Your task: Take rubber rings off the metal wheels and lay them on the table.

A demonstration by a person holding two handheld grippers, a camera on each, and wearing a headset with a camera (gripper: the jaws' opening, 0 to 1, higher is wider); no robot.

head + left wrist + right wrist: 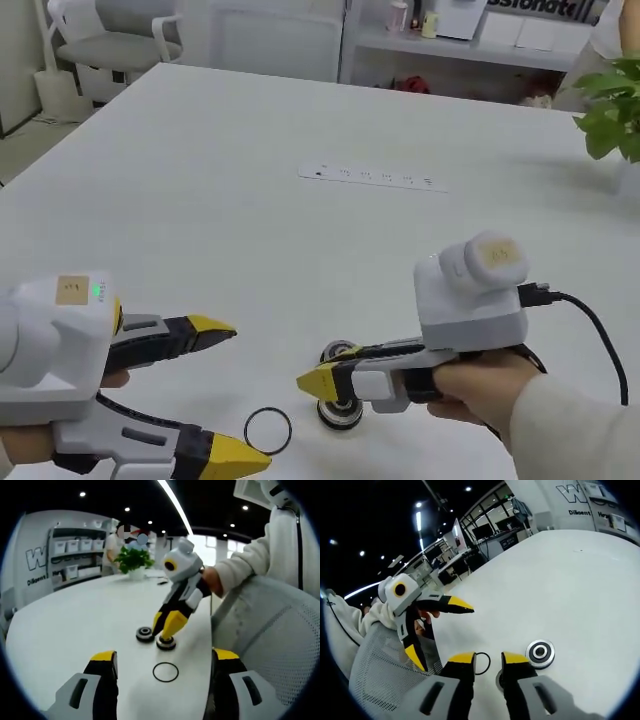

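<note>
Smooth matt white table (250,200), thin black rubber ring (268,410), shiny metal wheels (338,352) with dark rubber rims

The table (250,150) is big and white, with a smooth top. A long white power strip (372,177) lies flat near the middle. Close to the near edge lies a thin black rubber ring (268,430), flat and touching nothing. Near it sit two small metal wheels, the near wheel (338,418) and the far wheel (338,352), close together. A green plant (133,560) in a white pot stands on the table, well apart from them.
</note>
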